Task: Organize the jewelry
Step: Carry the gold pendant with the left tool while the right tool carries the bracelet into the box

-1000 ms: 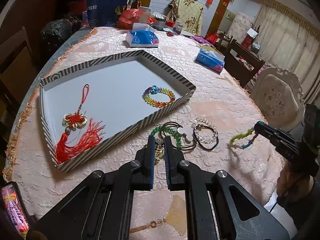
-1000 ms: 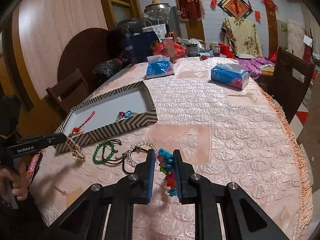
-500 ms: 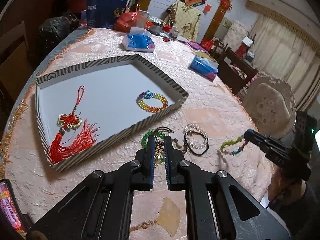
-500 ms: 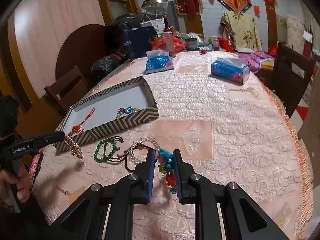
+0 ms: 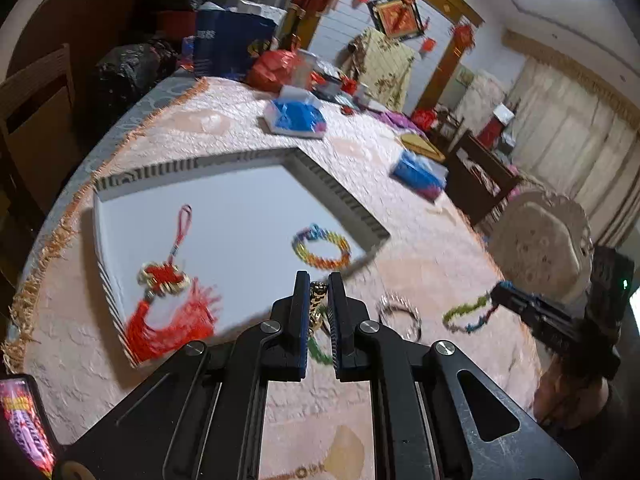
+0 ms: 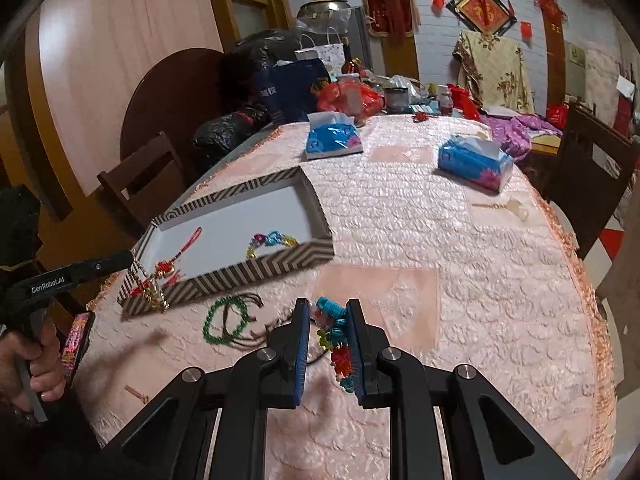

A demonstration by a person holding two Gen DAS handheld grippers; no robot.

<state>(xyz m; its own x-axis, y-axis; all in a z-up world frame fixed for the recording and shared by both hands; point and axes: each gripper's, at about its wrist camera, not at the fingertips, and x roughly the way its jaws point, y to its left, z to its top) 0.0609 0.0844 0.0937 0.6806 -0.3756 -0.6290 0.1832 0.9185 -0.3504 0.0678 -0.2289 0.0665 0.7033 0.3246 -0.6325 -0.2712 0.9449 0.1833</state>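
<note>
A limp, light gold link chain is pinched between the nearly closed left tongs (its loose end dangles). A floppy multicoloured beaded bracelet is clamped in the narrowly parted right tongs; both are best gripped mid-strand.

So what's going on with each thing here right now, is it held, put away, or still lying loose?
left gripper: shut on the gold chain, lifted near the tray
right gripper: shut on the colourful bracelet, off the table
tray: open, on the table
red tassel: lying in the tray
rainbow bracelet: lying in the tray
green bracelet: loose on the table
</note>
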